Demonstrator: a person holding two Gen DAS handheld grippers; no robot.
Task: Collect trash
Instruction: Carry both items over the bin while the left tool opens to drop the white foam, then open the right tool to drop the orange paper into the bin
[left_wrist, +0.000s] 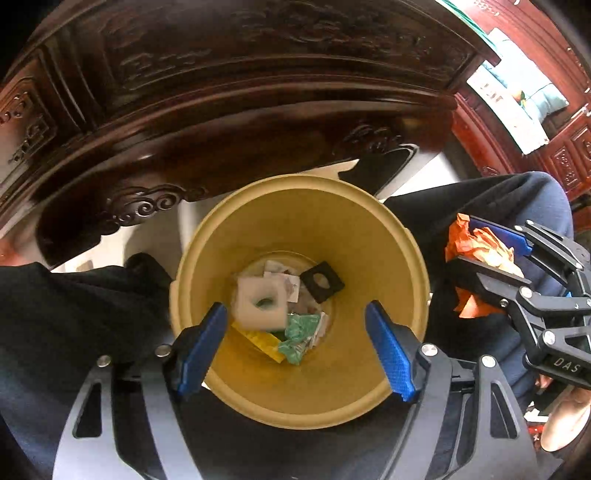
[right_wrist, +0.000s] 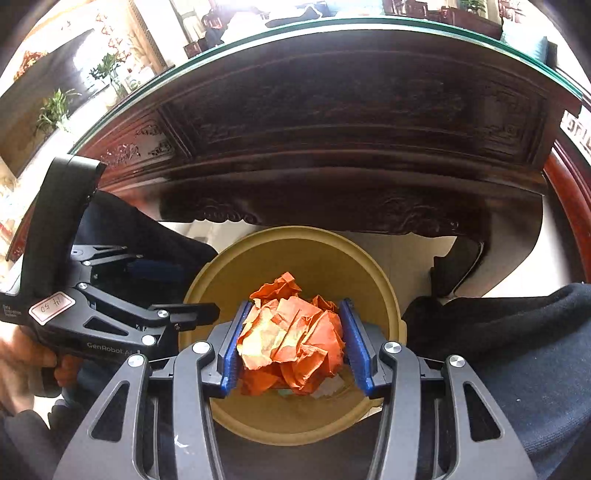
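Observation:
A yellow bin (left_wrist: 413, 280) stands on the floor between a person's legs. At its bottom lie a white foam piece (left_wrist: 260, 302) with a hole, a black square piece (left_wrist: 322, 282), a green wrapper (left_wrist: 301, 336) and a yellow wrapper (left_wrist: 262, 341). My left gripper (left_wrist: 295, 310) hangs open over the bin's mouth with nothing between its fingers. My right gripper (right_wrist: 293, 306) is shut on a crumpled orange paper ball (right_wrist: 291, 343) above the bin's rim (right_wrist: 391, 295). In the left wrist view the right gripper (left_wrist: 465, 242) and its paper (left_wrist: 487, 251) sit just right of the bin. The left gripper (right_wrist: 197, 290) shows at the left of the right wrist view.
A dark carved wooden table (left_wrist: 221, 110) with a glass top (right_wrist: 369, 33) overhangs the far side of the bin. Legs in dark trousers (right_wrist: 517, 332) flank the bin, with a black shoe (right_wrist: 458, 266) beyond. Red wooden furniture (left_wrist: 517, 147) stands at the right.

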